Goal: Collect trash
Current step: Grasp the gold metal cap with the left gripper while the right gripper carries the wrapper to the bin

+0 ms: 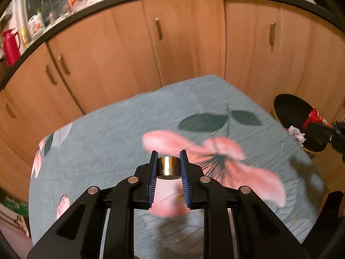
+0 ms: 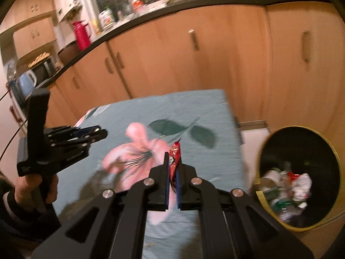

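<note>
The left gripper (image 1: 168, 165) is squeezed tight on a small shiny metal cap (image 1: 168, 166) in the lower middle of the left view. The right gripper (image 2: 172, 168) is pinched on a red snack wrapper (image 2: 174, 161) in the lower middle of the right view.

The bin (image 2: 333, 151), black inside with a gold rim, sits at the lower right of the right view, beside the table. It already has white paper, green bits and clear plastic in it, so a lot of the picking up looks done. The flower tablecloth (image 1: 107, 151) shows no other trash that I can see. What is left, I think, is to drop these two things in the bin.

The wrapper has white marks on it, maybe letters, but it is too blurry to read
</note>
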{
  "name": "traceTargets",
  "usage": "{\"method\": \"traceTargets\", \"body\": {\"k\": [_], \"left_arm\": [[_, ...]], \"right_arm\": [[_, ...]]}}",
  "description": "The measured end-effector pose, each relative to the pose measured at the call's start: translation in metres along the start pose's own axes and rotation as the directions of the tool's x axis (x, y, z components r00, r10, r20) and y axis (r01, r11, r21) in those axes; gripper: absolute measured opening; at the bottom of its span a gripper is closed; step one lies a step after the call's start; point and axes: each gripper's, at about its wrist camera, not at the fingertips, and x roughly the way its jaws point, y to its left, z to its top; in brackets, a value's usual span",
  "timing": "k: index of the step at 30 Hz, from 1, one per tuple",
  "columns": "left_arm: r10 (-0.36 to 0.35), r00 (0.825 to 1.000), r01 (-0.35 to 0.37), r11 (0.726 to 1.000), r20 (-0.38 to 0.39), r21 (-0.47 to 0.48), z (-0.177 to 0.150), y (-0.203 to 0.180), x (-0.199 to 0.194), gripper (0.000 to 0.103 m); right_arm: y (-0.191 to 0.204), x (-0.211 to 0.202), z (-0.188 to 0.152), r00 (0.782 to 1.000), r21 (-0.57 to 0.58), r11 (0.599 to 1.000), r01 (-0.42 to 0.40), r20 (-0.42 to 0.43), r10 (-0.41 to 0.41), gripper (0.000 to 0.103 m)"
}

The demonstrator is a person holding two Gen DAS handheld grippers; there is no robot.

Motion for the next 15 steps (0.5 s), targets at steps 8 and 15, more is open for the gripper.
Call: {"method": "traceTargets", "body": {"k": [8,15], "left_arm": [[-0.031,0.999,0.03,0.998,0.019,0.055,0.021,-0.038,0.002,0.019],[-0.038,0.999,0.036,0.996,0.019,0.084,0.029,-0.056,0.006,0.019]], "right_arm": [[-0.077,-0.034,0.01,0.988,0.066,0.987,0.145,0.052,-0.148,0.006],[-0.118,-0.038,0.007,0.973,0.095,0.971,0.219,0.056,-0.225,0.006]]}}
